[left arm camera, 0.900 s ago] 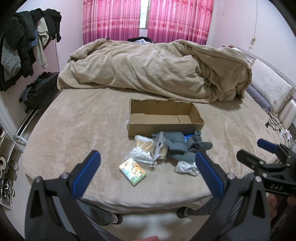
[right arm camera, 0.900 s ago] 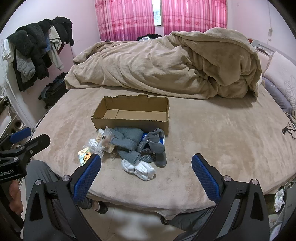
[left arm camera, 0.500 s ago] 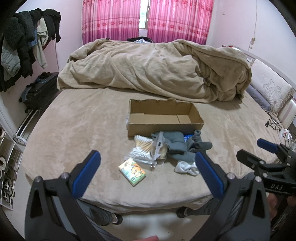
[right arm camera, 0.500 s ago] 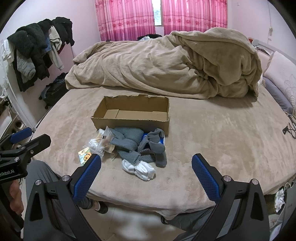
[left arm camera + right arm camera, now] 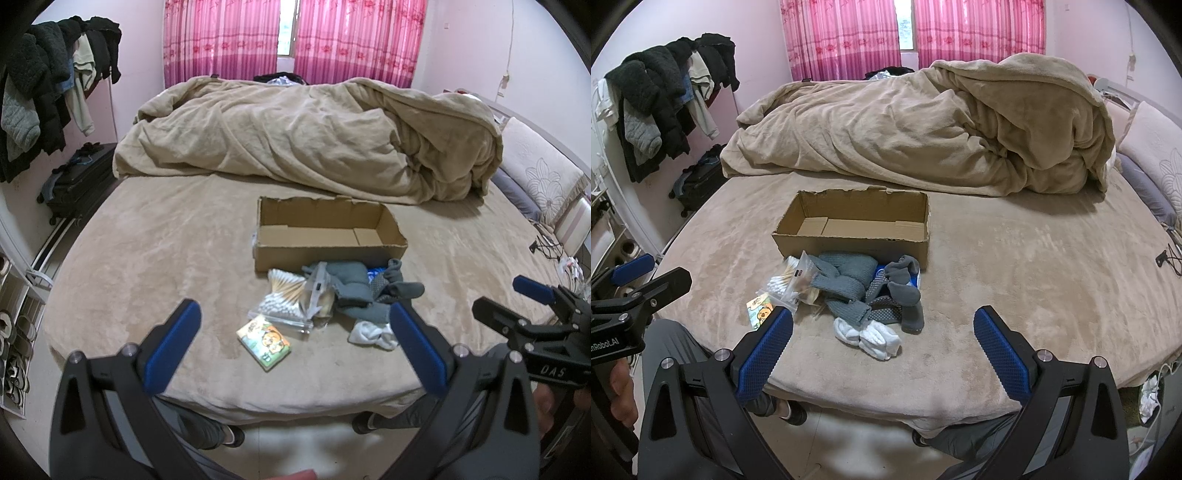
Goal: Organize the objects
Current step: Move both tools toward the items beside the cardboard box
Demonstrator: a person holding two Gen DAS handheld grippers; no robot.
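An open, empty cardboard box [image 5: 325, 236] [image 5: 857, 229] sits on the bed. In front of it lies a pile: a bag of cotton swabs [image 5: 284, 299] [image 5: 786, 282], grey socks [image 5: 351, 288] [image 5: 849, 280], white socks [image 5: 371, 334] [image 5: 871, 334], a small colourful cartoon pack [image 5: 264, 341] [image 5: 759, 310] and something blue [image 5: 914, 278], mostly hidden under the socks. My left gripper [image 5: 295, 350] is open and empty, near the bed's front edge. My right gripper [image 5: 882, 350] is open and empty, also short of the pile.
A rumpled beige duvet [image 5: 306, 136] fills the back of the bed [image 5: 166, 258]. A clothes rack [image 5: 48, 88] and a suitcase [image 5: 77, 184] stand at the left. Pillows [image 5: 539, 181] and cables [image 5: 550, 243] lie at the right.
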